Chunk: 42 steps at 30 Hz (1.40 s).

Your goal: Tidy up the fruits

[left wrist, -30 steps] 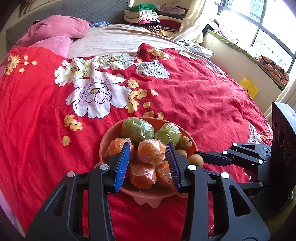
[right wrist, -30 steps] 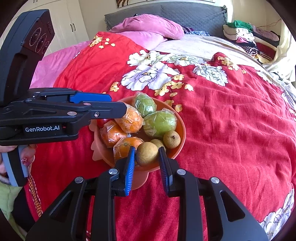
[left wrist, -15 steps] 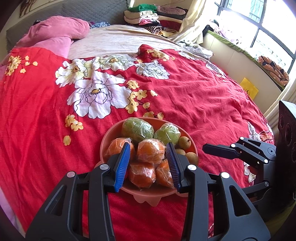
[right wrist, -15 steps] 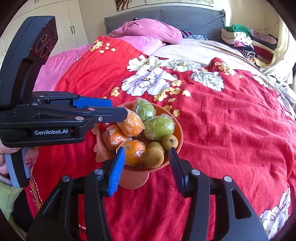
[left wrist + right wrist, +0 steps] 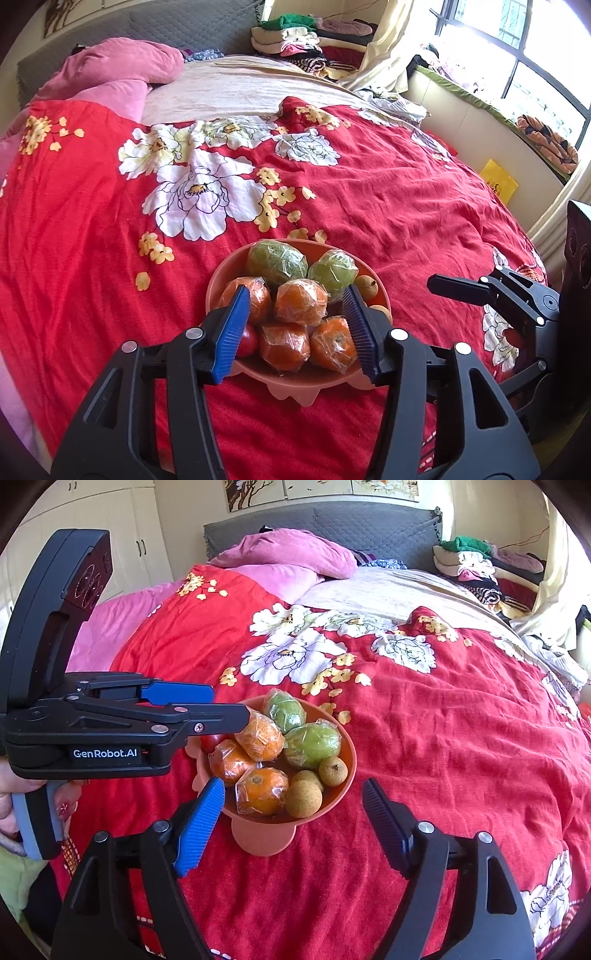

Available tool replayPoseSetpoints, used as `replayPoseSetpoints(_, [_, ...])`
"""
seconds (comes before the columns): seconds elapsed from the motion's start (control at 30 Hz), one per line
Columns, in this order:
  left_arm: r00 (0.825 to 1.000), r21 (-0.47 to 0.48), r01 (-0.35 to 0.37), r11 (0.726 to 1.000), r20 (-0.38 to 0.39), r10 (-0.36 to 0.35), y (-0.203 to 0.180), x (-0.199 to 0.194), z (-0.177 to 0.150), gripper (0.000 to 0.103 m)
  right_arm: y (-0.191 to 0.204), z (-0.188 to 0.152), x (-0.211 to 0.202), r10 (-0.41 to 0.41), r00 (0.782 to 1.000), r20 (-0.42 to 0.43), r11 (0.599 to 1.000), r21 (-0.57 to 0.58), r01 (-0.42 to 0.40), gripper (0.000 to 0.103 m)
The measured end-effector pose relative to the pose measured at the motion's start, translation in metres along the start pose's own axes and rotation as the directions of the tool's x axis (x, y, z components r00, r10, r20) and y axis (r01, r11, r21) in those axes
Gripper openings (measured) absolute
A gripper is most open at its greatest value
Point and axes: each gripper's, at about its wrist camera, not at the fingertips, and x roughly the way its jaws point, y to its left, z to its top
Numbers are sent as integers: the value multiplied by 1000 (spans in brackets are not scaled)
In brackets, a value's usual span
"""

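A salmon footed bowl (image 5: 218, 280) stands on the red floral bedspread; it also shows in the right wrist view (image 5: 347, 764). It holds several wrapped oranges (image 5: 301, 301), two wrapped green fruits (image 5: 277, 260), small brown fruits (image 5: 303, 798) and a red fruit (image 5: 247, 339). My left gripper (image 5: 295, 332) is open and empty, its fingers on either side of the bowl's near part. My right gripper (image 5: 291, 823) is open wide and empty, pulled back in front of the bowl. It appears in the left wrist view (image 5: 465, 288) to the right of the bowl.
The red floral bedspread (image 5: 369, 192) covers the bed around the bowl. Pink pillows (image 5: 291, 554) and a grey headboard (image 5: 369, 524) lie at the far end. Folded clothes (image 5: 291, 37) are stacked at the back right. A window bench (image 5: 480, 110) runs along the right.
My right gripper opened, let go of a small brown fruit into the bowl, and drew back from it. My left gripper stayed by the bowl.
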Motion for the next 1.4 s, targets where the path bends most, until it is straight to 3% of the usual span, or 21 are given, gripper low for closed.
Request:
replayPoseSetpoints(0.43, [999, -4, -19, 1000, 36, 19, -4, -25, -1, 62, 13, -1, -22, -6, 999, 32, 1000, -20, 6, 89])
replayPoseSetpoints(0.87, [993, -11, -69, 998, 94, 70, -14, -66, -8, 92, 31, -5, -66, -29, 995, 100, 998, -46, 34, 96])
replayPoseSetpoints(1.4, [979, -86, -150, 985, 127, 160, -22, -115, -56, 93, 43, -29, -116, -68, 986, 149, 997, -37, 74, 98])
